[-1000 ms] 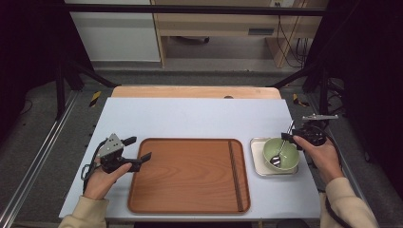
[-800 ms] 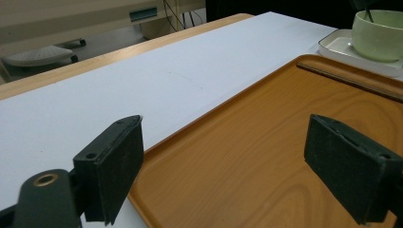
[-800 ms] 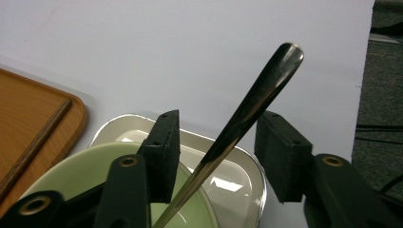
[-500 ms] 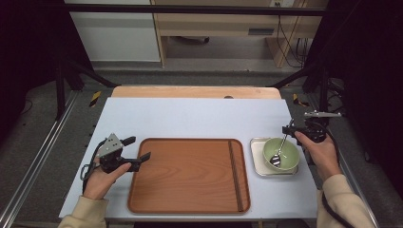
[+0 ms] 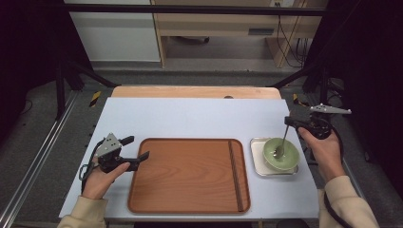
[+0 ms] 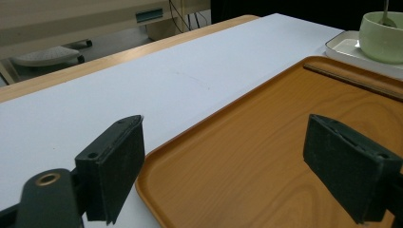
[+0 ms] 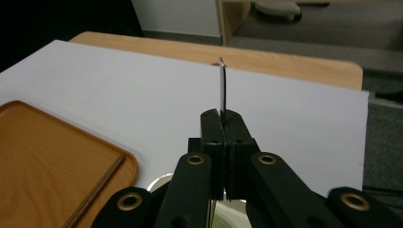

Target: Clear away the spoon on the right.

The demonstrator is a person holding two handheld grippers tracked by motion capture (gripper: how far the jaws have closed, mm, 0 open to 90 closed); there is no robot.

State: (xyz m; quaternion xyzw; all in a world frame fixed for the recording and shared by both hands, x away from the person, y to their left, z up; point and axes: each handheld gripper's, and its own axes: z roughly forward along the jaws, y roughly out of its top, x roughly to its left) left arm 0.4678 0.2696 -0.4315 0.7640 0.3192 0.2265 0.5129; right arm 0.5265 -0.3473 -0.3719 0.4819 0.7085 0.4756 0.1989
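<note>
Right claw (image 5: 288, 120) has just been closing and now clamps the spoon (image 5: 281, 142) handle; lift straight up, clear of the green bowl (image 5: 281, 154). Left claw (image 5: 137, 154) idles, released.

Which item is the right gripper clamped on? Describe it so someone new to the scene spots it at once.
Start at the big wooden tray mid-table; just to its right a small white dish holds a pale green bowl. Rising from that bowl toward the right gripper is a thin metal spoon, its handle pinched between the closed jaws. It is the only shiny, slender metal piece there.
</note>
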